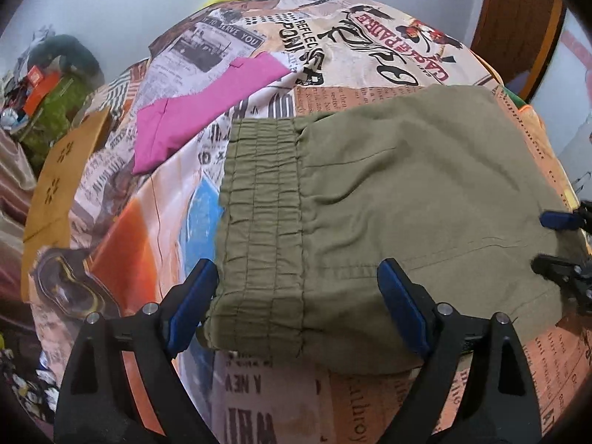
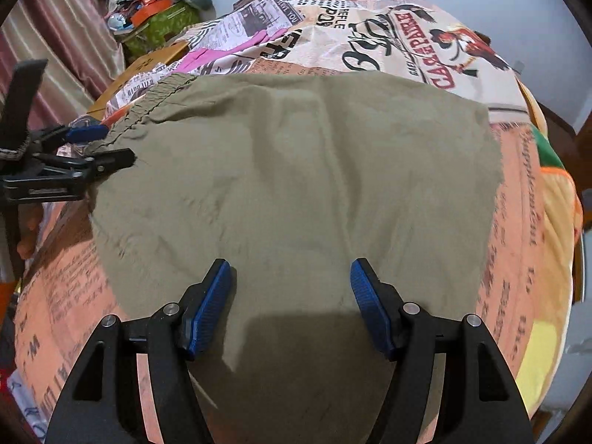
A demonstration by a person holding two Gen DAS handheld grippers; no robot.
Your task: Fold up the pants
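The olive-green pants (image 1: 388, 192) lie folded flat on a printed bedsheet (image 1: 259, 388), with the elastic waistband (image 1: 259, 222) on the left. My left gripper (image 1: 296, 277) is open, its blue pads on either side of the waistband corner, just above the cloth. My right gripper (image 2: 290, 277) is open over the near edge of the pants (image 2: 296, 166). The right gripper also shows at the right edge of the left wrist view (image 1: 555, 238). The left gripper shows at the left of the right wrist view (image 2: 111, 144).
A pink cloth (image 1: 207, 107) lies on the sheet beyond the waistband. A brown cardboard piece (image 1: 63, 181) and a cluttered green pile (image 1: 55, 103) stand at the far left. A wooden bed frame (image 1: 518, 26) rises at the back right. A curtain (image 2: 55, 37) hangs at left.
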